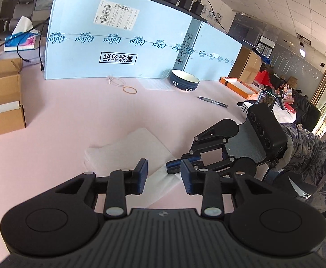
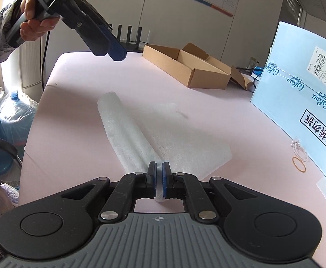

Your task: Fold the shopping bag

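A pale pink table (image 1: pixel 78 116) is seen carrying a partly folded white shopping bag (image 2: pixel 163 138). A tall light-blue carton (image 1: pixel 118 51) is stood along its far side, with a dark bowl (image 1: pixel 184 83), a rubber band (image 1: pixel 129 89), a pen (image 1: pixel 212 101) and open cardboard boxes (image 2: pixel 192 67) laid nearby.

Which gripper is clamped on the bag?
The right gripper, pads pinching the white bag's near edge; the left gripper hangs open, holding nothing.
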`<action>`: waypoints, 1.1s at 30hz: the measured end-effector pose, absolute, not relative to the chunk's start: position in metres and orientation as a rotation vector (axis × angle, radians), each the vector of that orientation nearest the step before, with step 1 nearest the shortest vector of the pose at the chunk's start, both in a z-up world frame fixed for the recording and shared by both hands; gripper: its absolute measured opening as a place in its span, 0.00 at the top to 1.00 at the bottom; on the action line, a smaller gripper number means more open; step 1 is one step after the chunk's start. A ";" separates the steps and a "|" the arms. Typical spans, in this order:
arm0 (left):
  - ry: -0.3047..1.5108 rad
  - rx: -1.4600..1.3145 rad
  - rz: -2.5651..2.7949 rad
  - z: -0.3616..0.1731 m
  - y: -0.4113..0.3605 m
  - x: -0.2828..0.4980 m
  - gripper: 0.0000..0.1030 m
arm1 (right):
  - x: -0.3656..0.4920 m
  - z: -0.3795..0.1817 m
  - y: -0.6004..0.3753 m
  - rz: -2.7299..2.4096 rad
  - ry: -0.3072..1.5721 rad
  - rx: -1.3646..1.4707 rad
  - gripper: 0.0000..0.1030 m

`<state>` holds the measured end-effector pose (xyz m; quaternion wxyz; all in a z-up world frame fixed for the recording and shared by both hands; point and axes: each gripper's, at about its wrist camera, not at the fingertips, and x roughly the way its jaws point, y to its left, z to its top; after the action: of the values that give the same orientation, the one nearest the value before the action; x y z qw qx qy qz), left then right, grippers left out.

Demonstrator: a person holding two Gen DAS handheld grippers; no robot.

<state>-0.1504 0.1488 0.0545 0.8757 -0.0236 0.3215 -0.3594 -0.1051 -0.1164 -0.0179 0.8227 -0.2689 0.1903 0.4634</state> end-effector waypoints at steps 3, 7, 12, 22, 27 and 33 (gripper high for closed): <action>0.727 -0.041 -0.710 0.026 0.128 -0.136 0.87 | -0.103 -0.018 -0.116 0.983 0.407 -0.560 0.96; 0.770 -0.031 -0.669 0.000 0.127 -0.121 0.98 | -0.104 -0.018 -0.114 0.979 0.398 -0.569 0.94; 0.776 -0.077 -0.690 -0.010 0.139 -0.113 0.98 | -0.096 -0.012 -0.116 0.999 0.429 -0.508 0.91; 0.790 -0.093 -0.717 -0.012 0.143 -0.112 0.98 | -0.083 -0.012 -0.106 0.969 0.403 -0.521 0.32; 0.787 -0.110 -0.728 -0.014 0.145 -0.111 0.98 | -0.066 -0.013 -0.111 0.946 0.470 -0.442 0.15; 0.792 -0.132 -0.733 -0.015 0.146 -0.108 0.98 | -0.044 -0.016 -0.115 0.945 0.578 -0.348 0.00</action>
<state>-0.1079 0.1458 -0.0154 0.8558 -0.0629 0.3770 -0.3486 -0.0438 -0.1152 -0.0165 0.8362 -0.1646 0.2731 0.4463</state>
